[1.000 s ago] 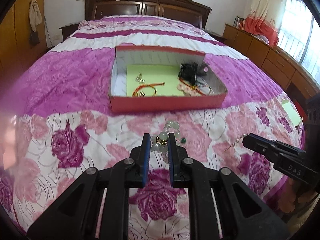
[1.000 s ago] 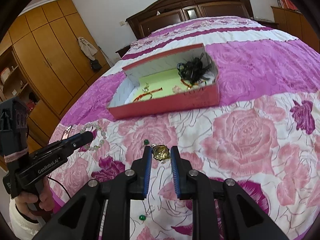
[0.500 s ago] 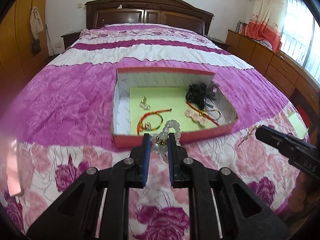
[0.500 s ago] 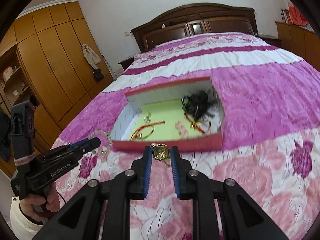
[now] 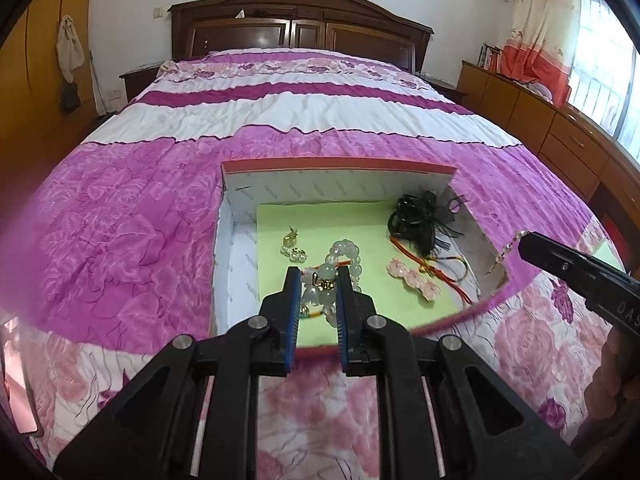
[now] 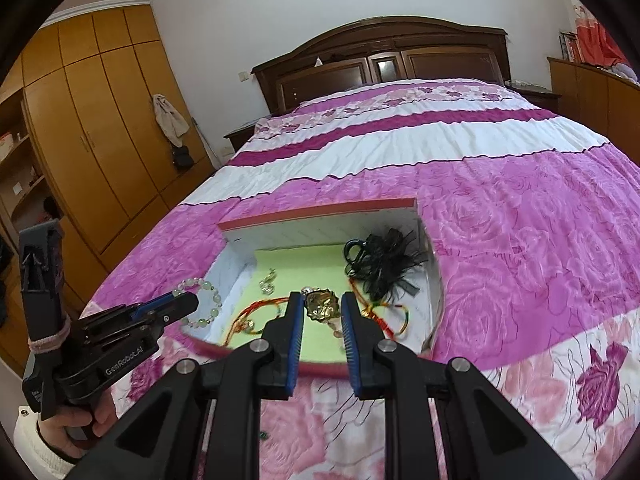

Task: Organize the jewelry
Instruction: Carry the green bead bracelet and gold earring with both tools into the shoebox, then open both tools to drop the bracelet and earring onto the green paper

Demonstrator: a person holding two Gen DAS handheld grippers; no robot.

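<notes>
My left gripper (image 5: 317,280) is shut on a pale green bead bracelet (image 5: 345,254) and holds it over the near part of the red box (image 5: 336,165). My right gripper (image 6: 322,305) is shut on a gold pendant (image 6: 321,305) and holds it above the box's near wall (image 6: 320,368). The box has a green liner (image 5: 328,220). On it lie gold earrings (image 5: 292,245), a red cord bracelet (image 6: 260,310), pink flower pieces (image 5: 414,278) and a black hair tie (image 5: 424,218). The left gripper also shows in the right wrist view (image 6: 188,302), and the right gripper in the left wrist view (image 5: 524,242).
The box sits on a pink and white floral bedspread (image 5: 120,220). A dark wooden headboard (image 5: 300,32) stands at the far end. Wooden wardrobes (image 6: 100,140) line the left side and low drawers (image 5: 560,132) the right. A small green bead (image 6: 262,435) lies on the bedspread.
Both grippers have moved forward from the bedspread to over the box, each still holding its piece. The box now looks closer and larger.
</notes>
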